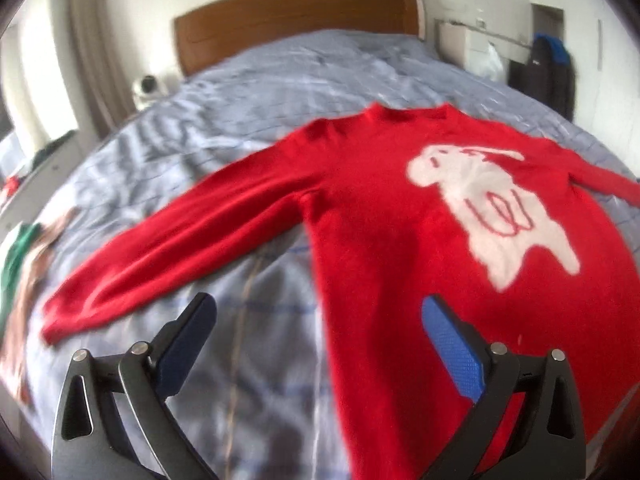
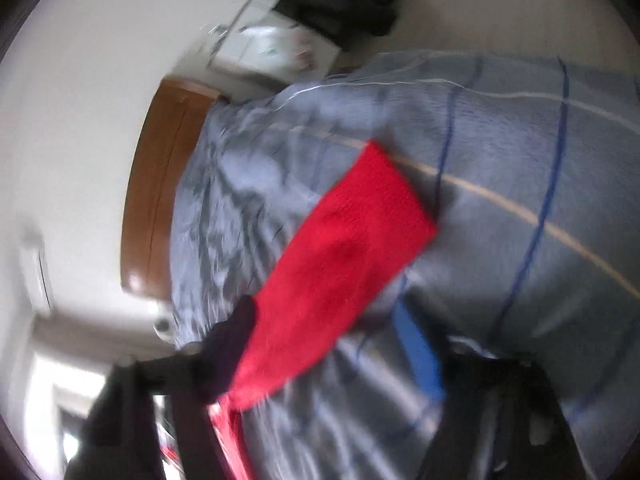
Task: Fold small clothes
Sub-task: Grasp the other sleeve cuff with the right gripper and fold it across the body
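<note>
Red knitted sweater with a white animal figure on its chest (image 1: 400, 216) lies spread face-up on the grey-blue striped bedspread (image 1: 248, 120), sleeves out to both sides. Your left gripper (image 1: 320, 320) hangs above its lower left edge with the jaws wide apart, holding nothing. Your right gripper (image 2: 324, 328) is rolled sideways over the right sleeve (image 2: 340, 248); the jaws stand apart there too, and through the blur I cannot tell whether a pad touches the cloth.

Pinch too deep and you risk catching the bedspread along with the knit, dragging both. Soft knit may also slip from a shallow grip, so the fold would land crooked.

Near the bed's left edge lies a green and brown heap of clothes (image 1: 24, 264), close to the left cuff; sweeping the sleeve could snag it. Behind stands the brown wooden headboard (image 1: 296, 12), well apart.
</note>
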Motion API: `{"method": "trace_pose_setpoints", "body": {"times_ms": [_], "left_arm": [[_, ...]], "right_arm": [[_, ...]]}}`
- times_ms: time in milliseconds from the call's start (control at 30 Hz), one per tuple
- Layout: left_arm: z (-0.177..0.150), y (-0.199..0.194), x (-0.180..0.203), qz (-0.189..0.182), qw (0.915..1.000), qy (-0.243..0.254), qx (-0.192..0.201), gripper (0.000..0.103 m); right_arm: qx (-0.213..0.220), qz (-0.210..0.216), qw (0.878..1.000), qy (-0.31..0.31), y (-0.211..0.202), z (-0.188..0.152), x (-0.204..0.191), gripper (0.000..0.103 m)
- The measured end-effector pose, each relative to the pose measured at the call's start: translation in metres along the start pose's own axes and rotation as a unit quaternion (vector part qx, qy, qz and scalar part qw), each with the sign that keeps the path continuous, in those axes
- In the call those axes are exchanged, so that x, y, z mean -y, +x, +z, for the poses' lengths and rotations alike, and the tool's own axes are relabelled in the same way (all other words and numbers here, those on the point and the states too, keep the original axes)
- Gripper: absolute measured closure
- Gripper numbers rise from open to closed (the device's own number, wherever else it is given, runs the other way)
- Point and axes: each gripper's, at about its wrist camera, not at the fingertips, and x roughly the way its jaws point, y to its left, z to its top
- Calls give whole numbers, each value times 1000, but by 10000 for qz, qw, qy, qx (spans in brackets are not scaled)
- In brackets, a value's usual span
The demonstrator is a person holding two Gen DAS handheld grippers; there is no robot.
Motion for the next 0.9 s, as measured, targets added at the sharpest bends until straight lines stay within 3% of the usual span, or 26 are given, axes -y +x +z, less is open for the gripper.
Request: {"method": "trace_pose_setpoints", "body": {"times_ms": [67,133,233,267,367,467,567,700,767,800,833,900], "left_arm": [[-12,-3,-9,23,9998,-212,-16,0],[-20,1,-20,20,9992,-391,-49,0],[-29,1,-37,210,9980,-581,95,1],[-33,1,-45,338,9970,-665,200,1],[-34,6,-57,382,9949,-901,248,1],[-32,14,-63,326,9938,-1040,236,1],[-35,18,-67,334,9927,-1141,222,1],[-40,21,-76,224,9898,-1397,165,1],[-42,23,-76,194,9901,-1383,159,1],[-42,24,-75,208,9905,-1350,150,0],[-43,25,-73,249,9912,-1290,133,0],[-43,26,-70,317,9920,-1219,113,0]], "right_arm": [[154,64,9992,355,12,7,11,61],[225,-128,9987,440,21,11,16,100],[329,-495,9982,-44,19,14,-8,99],[328,-579,9965,-513,17,13,-34,99],[215,-322,9834,-1773,14,-6,-122,99],[-117,272,9566,-2899,23,-52,-224,99],[-742,843,9191,-3777,55,-126,-313,99],[-1490,1117,8794,-4381,110,-224,-370,99],[-1800,1107,8660,-4532,139,-269,-373,97],[-2141,1116,8617,-4462,160,-292,-371,86],[-2525,1114,8590,-4313,175,-305,-364,52],[-3119,1167,8634,-3789,198,-325,-341,18]]}}
